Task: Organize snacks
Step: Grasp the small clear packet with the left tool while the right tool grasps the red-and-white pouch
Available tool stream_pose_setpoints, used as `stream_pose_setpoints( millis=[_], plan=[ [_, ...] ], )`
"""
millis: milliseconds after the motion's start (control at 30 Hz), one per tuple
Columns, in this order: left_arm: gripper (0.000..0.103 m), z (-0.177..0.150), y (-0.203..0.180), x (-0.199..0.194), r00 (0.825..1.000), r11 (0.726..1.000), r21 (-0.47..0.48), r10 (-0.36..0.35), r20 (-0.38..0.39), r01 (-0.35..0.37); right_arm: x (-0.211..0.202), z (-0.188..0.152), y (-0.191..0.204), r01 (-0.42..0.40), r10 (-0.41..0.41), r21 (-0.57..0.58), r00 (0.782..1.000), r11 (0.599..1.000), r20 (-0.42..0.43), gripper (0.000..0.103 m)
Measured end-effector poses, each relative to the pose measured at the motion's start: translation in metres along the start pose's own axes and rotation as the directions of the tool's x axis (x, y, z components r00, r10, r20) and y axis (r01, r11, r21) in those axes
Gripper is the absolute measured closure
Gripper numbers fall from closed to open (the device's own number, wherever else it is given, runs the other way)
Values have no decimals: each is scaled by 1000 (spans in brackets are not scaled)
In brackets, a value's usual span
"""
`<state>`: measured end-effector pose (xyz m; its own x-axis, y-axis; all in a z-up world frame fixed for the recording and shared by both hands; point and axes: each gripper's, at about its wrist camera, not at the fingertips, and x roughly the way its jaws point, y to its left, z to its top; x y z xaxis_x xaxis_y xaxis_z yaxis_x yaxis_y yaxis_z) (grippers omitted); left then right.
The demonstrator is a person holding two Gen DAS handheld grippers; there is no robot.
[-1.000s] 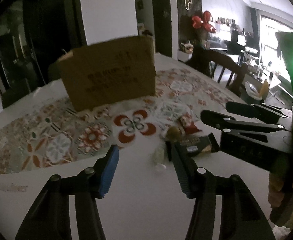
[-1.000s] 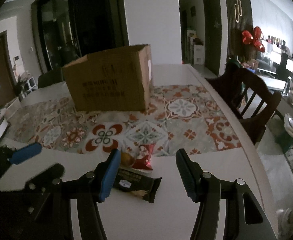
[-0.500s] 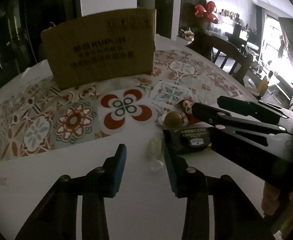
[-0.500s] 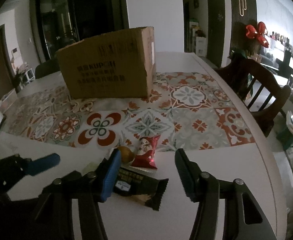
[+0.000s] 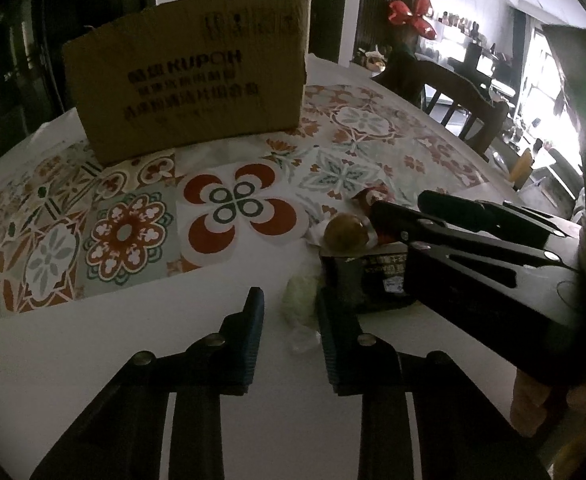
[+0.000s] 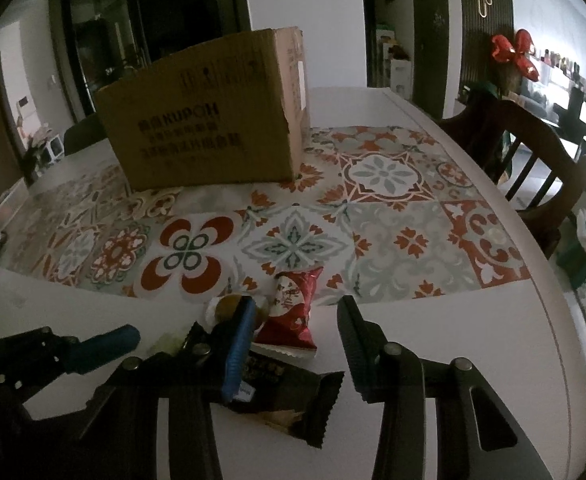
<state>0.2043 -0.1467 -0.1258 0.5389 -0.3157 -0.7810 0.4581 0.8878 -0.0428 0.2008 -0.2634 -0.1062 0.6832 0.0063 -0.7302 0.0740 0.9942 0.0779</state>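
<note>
- The cardboard box (image 5: 189, 88) on the tabletop carries the brand word "KUPOH" in dark capitals on its front face; the same word shows in the right wrist view (image 6: 201, 120).
- Under that word stand rows of Chinese characters, too blurred to read.
- Near the box's top edge is a row of small handling symbols, not legible.
- The dark snack wrapper (image 5: 377, 280) has pale Chinese print and a small label, unreadable.
- The red snack packet (image 6: 293, 308) bears white characters, unclear.
</note>
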Motion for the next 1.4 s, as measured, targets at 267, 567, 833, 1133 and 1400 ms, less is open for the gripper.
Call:
stream_pose_setpoints(
  millis=[267, 567, 833, 1133, 1400],
  plan=[
    [80, 4, 1, 5, 1000, 1000, -14, -12, -8, 11, 9, 3, 0, -5, 6, 8, 1000, 1000, -14, 68],
    [84, 9, 3, 8, 1000, 999, -20, -25, -10, 25, 14, 1, -4, -18, 20, 35, 999, 999, -40, 77],
    [84, 14, 8, 1, 1000, 999, -41, -26, 14, 26, 11, -2, -6, -23, 25, 50, 999, 998, -34, 78],
    [84, 21, 9, -24, 995, 997, -55, -45, 89, 50, -11, -1, -6, -27, 27, 50, 1000, 998, 0, 78],
    [84, 24, 13, -55, 986, 996, -64, -47, 159, 58, -41, 5, 3, -44, 42, 39, 997, 998, 59, 78]
  ],
)
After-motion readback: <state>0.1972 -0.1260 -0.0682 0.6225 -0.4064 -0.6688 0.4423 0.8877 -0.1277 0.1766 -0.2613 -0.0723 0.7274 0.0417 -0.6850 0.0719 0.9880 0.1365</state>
